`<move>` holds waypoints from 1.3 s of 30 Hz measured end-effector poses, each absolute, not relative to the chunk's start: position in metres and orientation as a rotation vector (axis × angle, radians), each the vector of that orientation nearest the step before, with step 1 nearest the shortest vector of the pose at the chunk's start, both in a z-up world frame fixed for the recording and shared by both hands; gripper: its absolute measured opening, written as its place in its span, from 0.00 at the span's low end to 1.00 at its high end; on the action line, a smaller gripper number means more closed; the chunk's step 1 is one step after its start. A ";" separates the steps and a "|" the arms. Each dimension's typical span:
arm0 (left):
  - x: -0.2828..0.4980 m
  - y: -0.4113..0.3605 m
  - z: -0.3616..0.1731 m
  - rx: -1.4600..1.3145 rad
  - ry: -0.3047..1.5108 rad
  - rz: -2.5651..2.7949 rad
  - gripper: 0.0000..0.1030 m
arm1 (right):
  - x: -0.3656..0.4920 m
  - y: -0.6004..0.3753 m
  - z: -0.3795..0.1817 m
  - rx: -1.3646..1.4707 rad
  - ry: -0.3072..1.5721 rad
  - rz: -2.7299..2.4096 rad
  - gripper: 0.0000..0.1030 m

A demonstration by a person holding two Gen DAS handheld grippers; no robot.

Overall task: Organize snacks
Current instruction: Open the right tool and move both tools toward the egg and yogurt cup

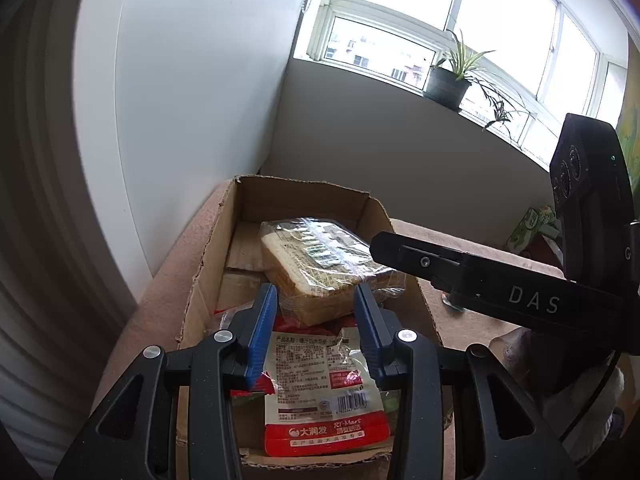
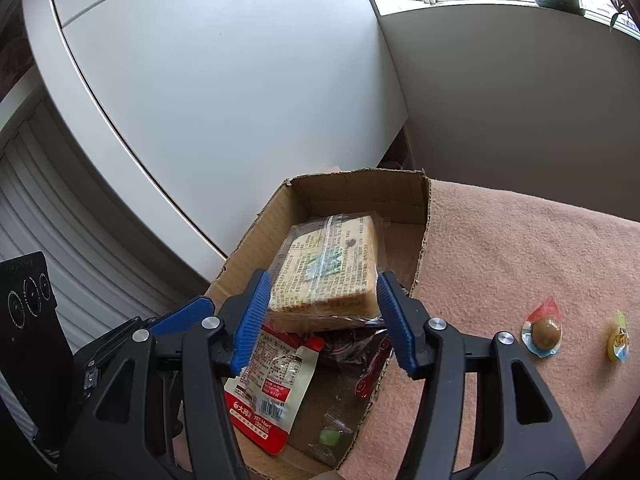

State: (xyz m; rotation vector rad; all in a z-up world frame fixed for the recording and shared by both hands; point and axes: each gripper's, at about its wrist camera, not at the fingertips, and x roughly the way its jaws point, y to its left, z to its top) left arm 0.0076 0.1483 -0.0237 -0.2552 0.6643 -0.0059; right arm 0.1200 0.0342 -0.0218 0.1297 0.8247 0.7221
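A pinkish-tan blanket-covered surface [image 2: 520, 248] fills the foreground beneath a white cabinet [image 2: 224, 92] and a grey wall under a bright window [image 1: 420, 12], where a dark potted plant [image 1: 448, 84] stands on the sill. On the blanket sits an open brown cardboard box [image 1: 248, 200], its flaps torn off and its far end close to the cabinet.

Inside the box, a clear-wrapped loaf of sliced bread [image 2: 332, 268] lies on top of the other packets, its printed label facing up. Partly under its near end lies a red-and-cream flat snack pouch [image 1: 320, 384] with a barcode, and beside that a dark red crinkled wrapper [image 2: 360, 348]. A small green-wrapped sweet [image 2: 330, 436] rests on the box floor near the front corner.

The right gripper [image 2: 318, 292] hangs over the box with its blue ribbed pads on either side of the bread's near end; the pads stand at the wrapper's edges, and whether they press it cannot be told. The left gripper [image 1: 316, 304] hovers just before the loaf, its jaws moderately apart over the pouch and gripping nothing.

Out on the blanket, well apart from the box, lie a brown round snack in a clear red-edged wrapper [image 2: 544, 332] and a small yellow wrapped sweet [image 2: 618, 340].
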 end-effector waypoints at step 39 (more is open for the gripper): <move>0.062 -0.026 -0.045 -0.121 0.796 -0.201 0.38 | 0.152 -0.162 -0.065 0.142 0.889 0.348 0.72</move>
